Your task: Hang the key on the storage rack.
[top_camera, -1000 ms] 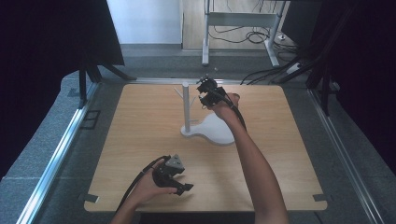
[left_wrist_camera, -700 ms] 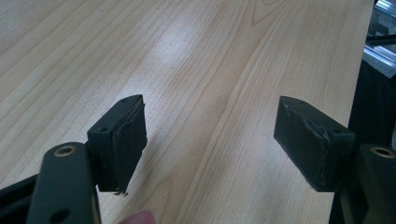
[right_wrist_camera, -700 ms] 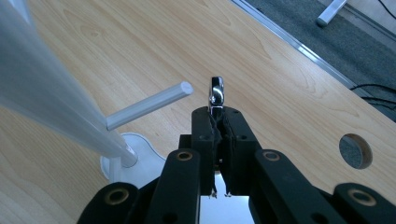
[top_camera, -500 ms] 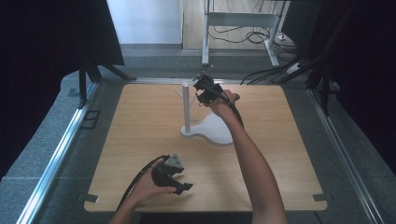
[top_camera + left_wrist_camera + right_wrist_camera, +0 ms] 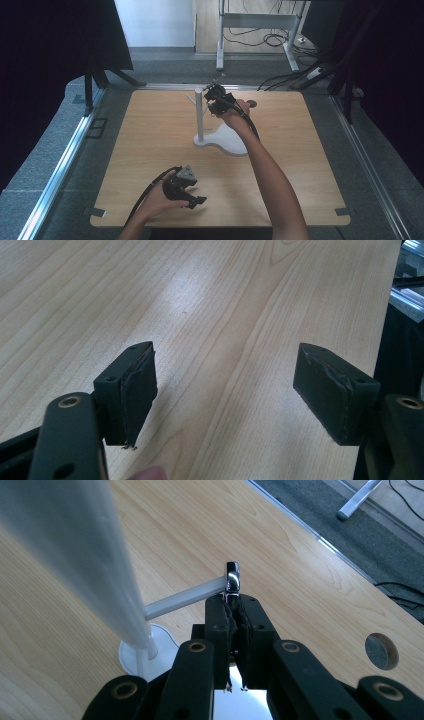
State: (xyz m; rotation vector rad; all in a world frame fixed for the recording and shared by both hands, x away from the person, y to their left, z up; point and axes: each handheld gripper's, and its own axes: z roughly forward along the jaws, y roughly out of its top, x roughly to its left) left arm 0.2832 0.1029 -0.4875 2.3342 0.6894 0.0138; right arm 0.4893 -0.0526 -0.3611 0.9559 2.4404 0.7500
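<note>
A white stand with an upright post (image 5: 200, 112) and a flat base (image 5: 230, 141) sits at the middle of the wooden table (image 5: 150, 130). My right gripper (image 5: 214, 96) is held up beside the top of the post. In the right gripper view its jaws (image 5: 232, 605) are shut on a thin shiny metal piece (image 5: 232, 576), which meets the tip of a white peg (image 5: 182, 600) that sticks out from the blurred post (image 5: 75, 555). My left gripper (image 5: 194, 199) rests low near the table's front edge, open (image 5: 225, 385), with bare wood between its pads.
A round hole (image 5: 252, 104) in the tabletop lies just right of my right hand. Metal rails (image 5: 65, 160) run along the table's sides. Cables and a desk frame (image 5: 260, 20) stand on the floor behind the table.
My right gripper has edged slightly left, closer to the top of the post, still shut on the metal piece. The left hand has stayed put.
</note>
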